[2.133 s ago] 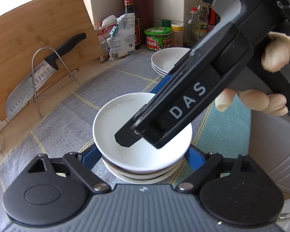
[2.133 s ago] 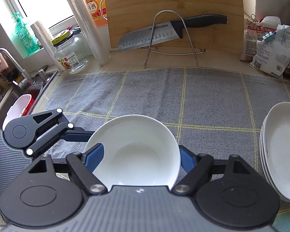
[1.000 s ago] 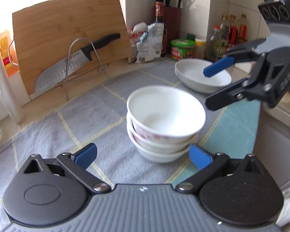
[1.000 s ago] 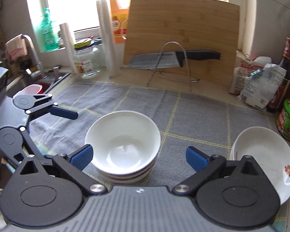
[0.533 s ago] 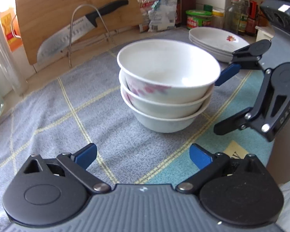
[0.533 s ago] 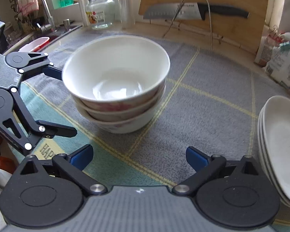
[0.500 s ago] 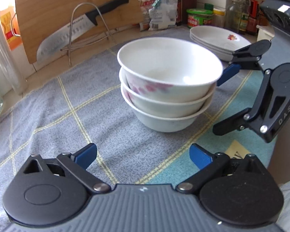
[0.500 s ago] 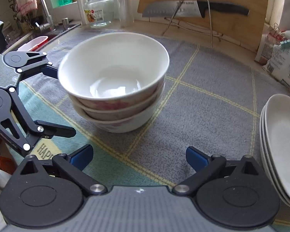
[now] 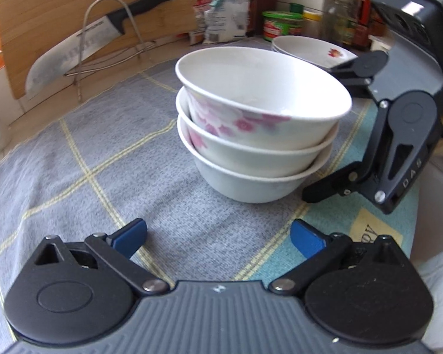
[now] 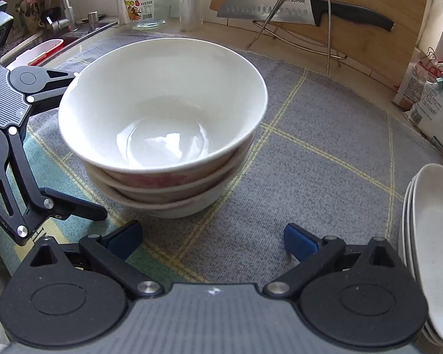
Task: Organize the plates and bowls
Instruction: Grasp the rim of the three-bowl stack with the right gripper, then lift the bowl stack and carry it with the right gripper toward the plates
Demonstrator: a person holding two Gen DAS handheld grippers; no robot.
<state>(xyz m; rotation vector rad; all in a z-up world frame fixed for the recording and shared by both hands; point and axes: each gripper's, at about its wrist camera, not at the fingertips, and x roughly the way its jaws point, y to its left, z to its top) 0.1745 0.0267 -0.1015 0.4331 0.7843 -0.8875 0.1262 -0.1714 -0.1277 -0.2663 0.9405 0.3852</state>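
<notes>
Bowls (image 9: 260,124) stacked between both open hand-held grippers.

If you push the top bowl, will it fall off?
Probably it would slide or tip: the top bowl sits tilted in the bowl stack, not level. It looks glazed, so likely slippery and breakable. The cloth mat may soften a fall.

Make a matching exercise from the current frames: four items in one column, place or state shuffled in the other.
Items:
1. bowl stack
2. plate stack
3. knife
4. left tongs

States:
A. resting across a wire stand
B. open, holding nothing
C. three nested, on the grey mat
D. at the mat's far right edge in the right wrist view

Pairs: 1-C, 2-D, 3-A, 4-B
</notes>
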